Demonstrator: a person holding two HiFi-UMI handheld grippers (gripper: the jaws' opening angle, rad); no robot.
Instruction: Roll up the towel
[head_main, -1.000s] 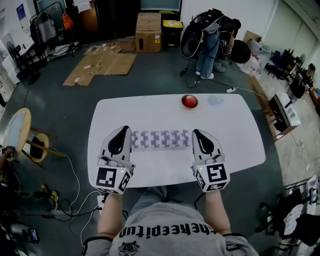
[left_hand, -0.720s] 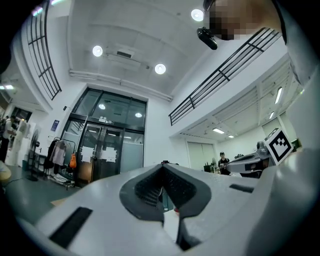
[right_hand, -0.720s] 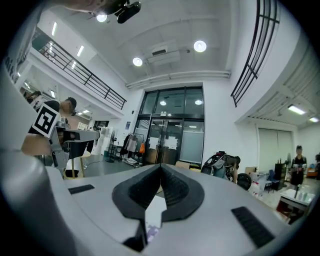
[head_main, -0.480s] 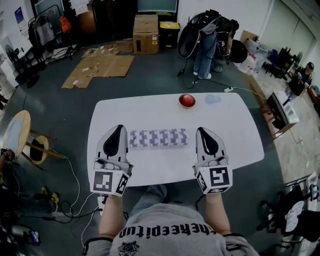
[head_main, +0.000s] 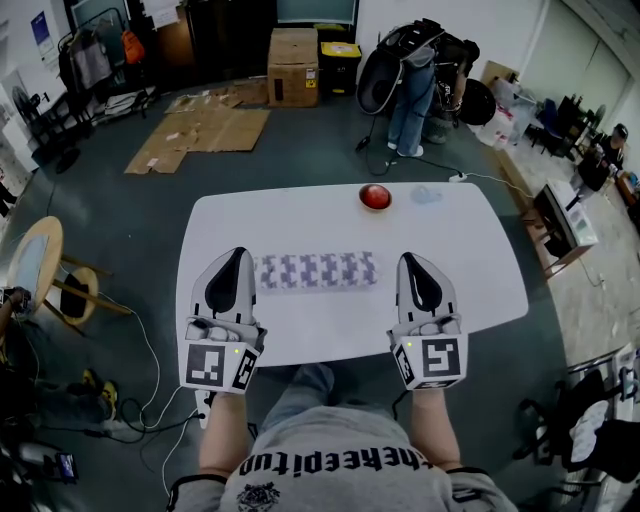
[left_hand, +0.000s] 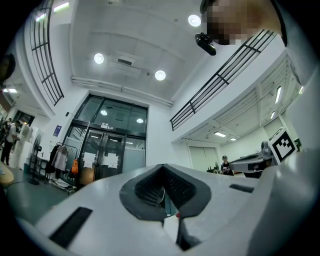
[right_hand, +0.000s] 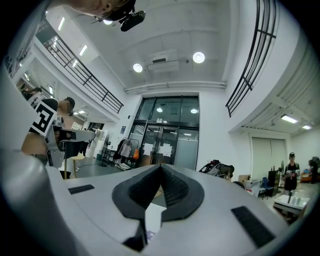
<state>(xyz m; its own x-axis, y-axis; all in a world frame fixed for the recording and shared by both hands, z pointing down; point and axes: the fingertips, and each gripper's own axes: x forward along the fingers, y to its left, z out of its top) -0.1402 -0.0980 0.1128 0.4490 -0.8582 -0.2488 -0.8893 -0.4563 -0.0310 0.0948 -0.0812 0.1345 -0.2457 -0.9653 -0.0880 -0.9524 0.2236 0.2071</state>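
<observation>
Towel (head_main: 317, 270) lies rolled into a long purple-and-white patterned log across the middle of the white table (head_main: 480, 270), running left to right. A second ago both grippers flanked its ends closely. Since then the left gripper (head_main: 238, 254) and the right gripper (head_main: 408, 260) have drawn back from it. The right one has moved out farther to the right, so a strip of bare tabletop now shows between its tip and the roll's right end. The left one sits just beside the left end, apart from it. Both pairs of fingers are pressed fully together with nothing between them, as they were before. The roll itself has kept its place and shape.

A red round object (head_main: 375, 197) sits near the far edge, and the pale bluish thing (head_main: 428, 195) to its right is too faint to identify. Both gripper views look out over the room and ceiling, their own bodies blocking the tabletop. The marker cubes cover the person's hands in the head view.
</observation>
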